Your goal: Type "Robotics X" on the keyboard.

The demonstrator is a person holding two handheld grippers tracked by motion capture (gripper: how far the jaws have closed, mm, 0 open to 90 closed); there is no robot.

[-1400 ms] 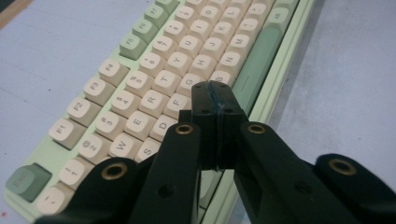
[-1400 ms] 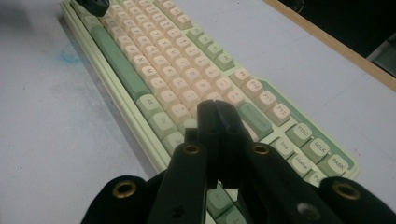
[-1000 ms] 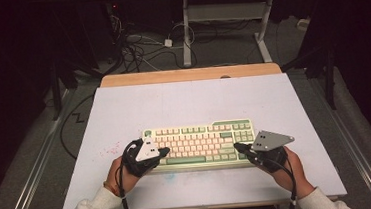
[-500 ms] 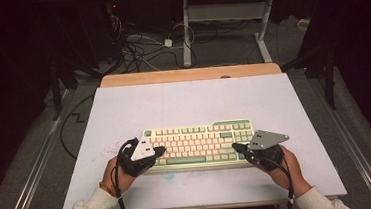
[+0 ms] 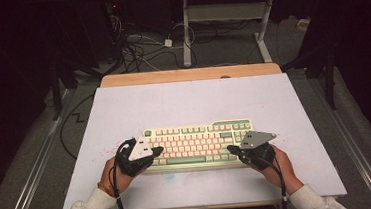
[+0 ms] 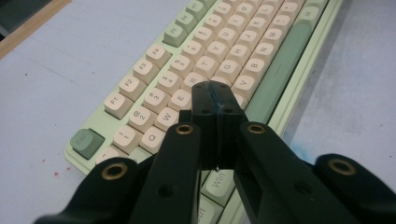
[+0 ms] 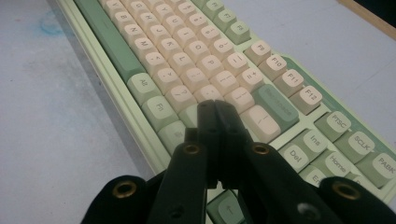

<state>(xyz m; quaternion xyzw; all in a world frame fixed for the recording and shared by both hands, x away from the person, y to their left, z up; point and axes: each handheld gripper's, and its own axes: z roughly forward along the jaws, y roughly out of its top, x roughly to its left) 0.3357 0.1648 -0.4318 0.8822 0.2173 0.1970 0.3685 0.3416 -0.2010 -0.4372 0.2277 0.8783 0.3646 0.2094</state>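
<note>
Wide pale table top (image 5: 183, 104), wooden strip along far edge. Keyboard (image 5: 196, 139) lying flat near the front edge, roughly centred, cream keys with green accents, long side parallel to the table's front.

Left gripper (image 5: 156, 151) over the keyboard's left end, jaws pressed together with nothing between them; in the left gripper view (image 6: 215, 93), closed tip poised over the letter rows near the E and R keys. Contact with a keycap not resolvable.

Right gripper (image 5: 230, 149) at the keyboard's right end, jaws likewise pressed together and empty; in the right gripper view (image 7: 211, 108), tip above the punctuation keys, just short of the green backspace key (image 7: 275, 106). Touching or hovering: cannot tell.

Likely step: pressing keys with closed tips, typing fashion.

Risks, judged:
- Blunt closed tip wider than one keycap; likely to bridge two neighbouring keys and register both.
- Oblique approach; sideways push could slide the keyboard on the smooth top.
- Tip catching under a cap edge on lift; possible pulled keycap.
- Faint blue smudge (image 7: 49, 25) on the table beside the space bar: cosmetic, no hazard.
</note>
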